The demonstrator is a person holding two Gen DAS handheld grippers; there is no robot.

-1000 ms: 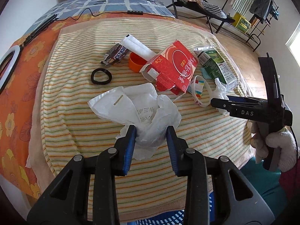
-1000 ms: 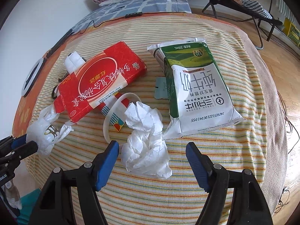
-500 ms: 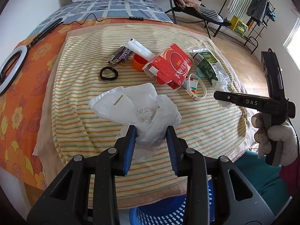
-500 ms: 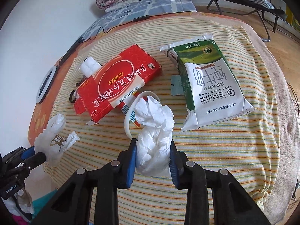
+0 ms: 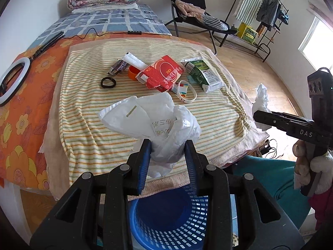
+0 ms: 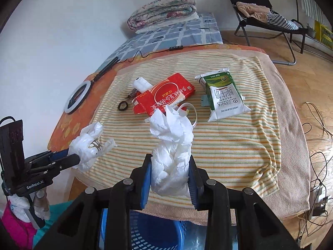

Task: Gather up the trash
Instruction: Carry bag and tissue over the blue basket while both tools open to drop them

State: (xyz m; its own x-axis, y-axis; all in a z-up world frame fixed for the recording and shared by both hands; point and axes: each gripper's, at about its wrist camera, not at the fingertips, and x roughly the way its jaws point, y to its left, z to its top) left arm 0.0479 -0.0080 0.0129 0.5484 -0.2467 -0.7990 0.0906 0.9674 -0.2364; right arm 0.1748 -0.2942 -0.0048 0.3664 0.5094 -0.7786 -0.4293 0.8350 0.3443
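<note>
Above blue basket, left gripper clamping plastic bag, right gripper clamping tissue

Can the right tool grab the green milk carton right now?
Probably not yet. The right tool is already shut on a crumpled white tissue, so its jaws are full. The green milk carton lies in the open on the striped towel, so dropping the tissue first should free the way.

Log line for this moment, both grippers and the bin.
left gripper: shut on plastic bag | right gripper: shut on tissue | bin: below both | carton, box: on table
</note>
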